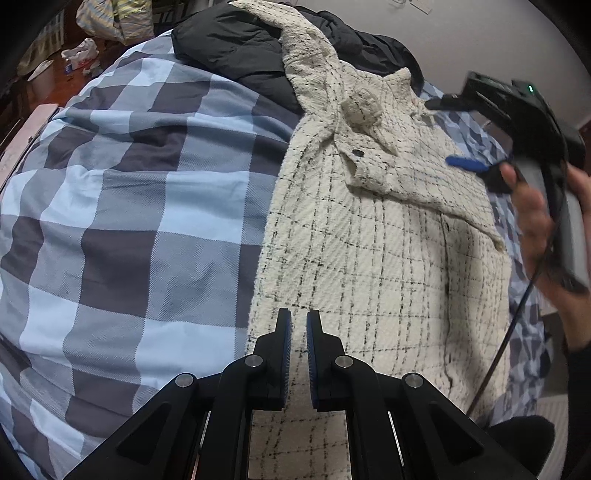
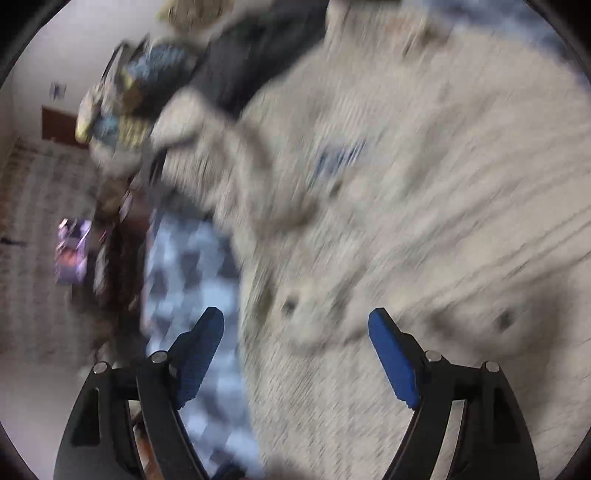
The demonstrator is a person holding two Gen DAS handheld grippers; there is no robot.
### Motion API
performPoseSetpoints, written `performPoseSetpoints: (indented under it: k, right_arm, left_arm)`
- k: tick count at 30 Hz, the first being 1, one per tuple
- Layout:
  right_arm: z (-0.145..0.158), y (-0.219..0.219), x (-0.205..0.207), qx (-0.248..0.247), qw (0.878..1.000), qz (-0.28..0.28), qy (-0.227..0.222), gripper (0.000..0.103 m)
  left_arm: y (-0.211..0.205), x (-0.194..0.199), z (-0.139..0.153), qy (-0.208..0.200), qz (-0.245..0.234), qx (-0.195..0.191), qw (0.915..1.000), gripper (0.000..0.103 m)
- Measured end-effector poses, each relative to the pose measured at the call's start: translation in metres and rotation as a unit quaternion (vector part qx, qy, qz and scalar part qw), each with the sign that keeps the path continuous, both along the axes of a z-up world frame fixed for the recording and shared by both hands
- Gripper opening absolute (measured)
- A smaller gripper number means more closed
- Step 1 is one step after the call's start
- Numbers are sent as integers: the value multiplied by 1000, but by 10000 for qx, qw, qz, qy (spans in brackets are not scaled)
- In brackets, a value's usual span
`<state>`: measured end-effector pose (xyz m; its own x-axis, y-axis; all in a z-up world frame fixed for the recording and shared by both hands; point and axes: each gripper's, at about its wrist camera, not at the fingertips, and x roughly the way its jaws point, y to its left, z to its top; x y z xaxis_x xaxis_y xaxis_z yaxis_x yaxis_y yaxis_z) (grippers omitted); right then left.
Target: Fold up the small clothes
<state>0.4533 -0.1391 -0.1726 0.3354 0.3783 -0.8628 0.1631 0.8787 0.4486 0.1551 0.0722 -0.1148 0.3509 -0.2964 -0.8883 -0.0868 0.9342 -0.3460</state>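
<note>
Setting: a bed covered by a blue and grey checked duvet (image 1: 122,206) is filling most of the left wrist view.
Garment: a cream tweed jacket (image 1: 369,251) with thin black check lines is lying spread on the duvet, collar end farther from the camera, hem end running under the left gripper.
Jacket details: a small dark button (image 1: 357,152) is showing near the collar, and one sleeve is lying folded across the chest.
Behind the jacket: a black padded coat (image 1: 236,48) is lying bunched at the far end of the bed, and the jacket's top end is lying over it.
Left gripper (image 1: 298,334): it is hovering low over the jacket's lower edge, its blue-padded jaws drawn together with only a narrow slit between them, gripping nothing.
Right gripper (image 2: 295,325): it is spreading wide above the jacket, nothing between its blue fingers (image 2: 391,354); this view is heavily blurred.
Right hand (image 1: 532,218): a person's hand is holding the right gripper's handle at the jacket's right side, above the sleeve.
Background: a floor with scattered bags (image 1: 110,18) is showing past the bed's far left corner.
</note>
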Motion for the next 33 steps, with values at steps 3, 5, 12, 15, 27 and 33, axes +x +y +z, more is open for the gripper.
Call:
performPoseSetpoints:
  k: [3, 5, 12, 15, 27, 33]
  right_arm:
    - [6, 16, 17, -870, 9956, -227, -254, 78]
    - [-3, 24, 37, -1074, 9931, -108, -460, 78]
    - [-32, 17, 74, -2, 9991, -415, -56, 78]
    - [-43, 21, 69, 344, 9985, -404, 140, 78]
    - [-6, 68, -27, -1322, 9824, -80, -1318, 78]
    - [-9, 37, 27, -581, 9961, -641, -169, 87]
  left_arm:
    - [2, 0, -1, 13, 31, 22, 10000, 7]
    - [3, 0, -3, 33, 44, 24, 10000, 7]
    - [0, 4, -4, 54, 44, -34, 10000, 7]
    - [1, 4, -5, 96, 37, -92, 9999, 7]
    - [7, 0, -3, 32, 156, 38, 9999, 7]
    - [5, 3, -5, 29, 172, 95, 9998, 7]
